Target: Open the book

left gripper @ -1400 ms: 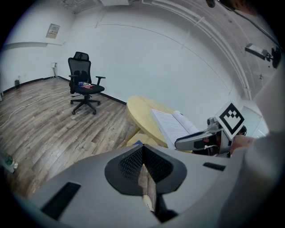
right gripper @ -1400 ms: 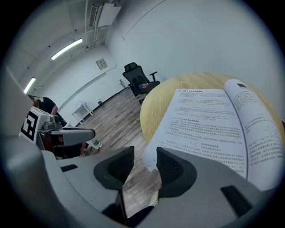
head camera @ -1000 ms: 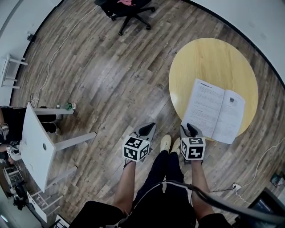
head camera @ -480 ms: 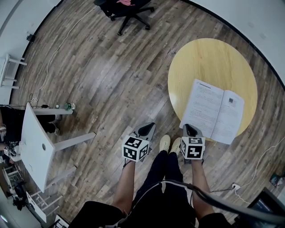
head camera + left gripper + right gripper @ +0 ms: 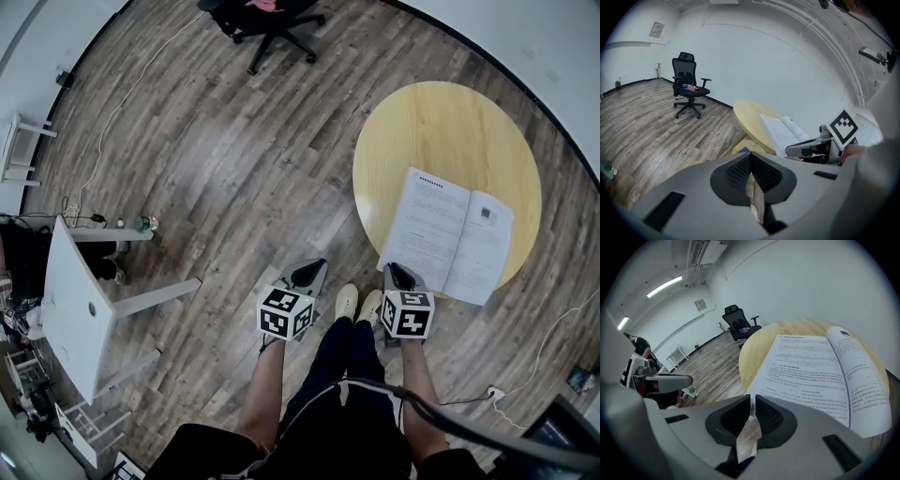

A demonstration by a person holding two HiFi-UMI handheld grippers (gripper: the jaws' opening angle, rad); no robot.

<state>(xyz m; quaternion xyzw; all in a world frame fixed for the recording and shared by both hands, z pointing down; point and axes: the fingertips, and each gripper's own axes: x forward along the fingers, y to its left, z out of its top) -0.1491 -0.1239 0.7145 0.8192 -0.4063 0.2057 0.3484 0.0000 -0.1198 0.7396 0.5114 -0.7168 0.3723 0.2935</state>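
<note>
The book lies open, pages up, on the 5 o'clock part of the round yellow table, its near edge reaching the rim. The right gripper sits just beside the book's 7 o'clock corner, its jaws clenched almost together with nothing between them; only floor shows through the slit. The left gripper hangs at 9 o'clock from the right one, over bare wooden floor, jaws likewise pressed together and empty. An office chair stands at 11 o'clock, well apart.
</note>
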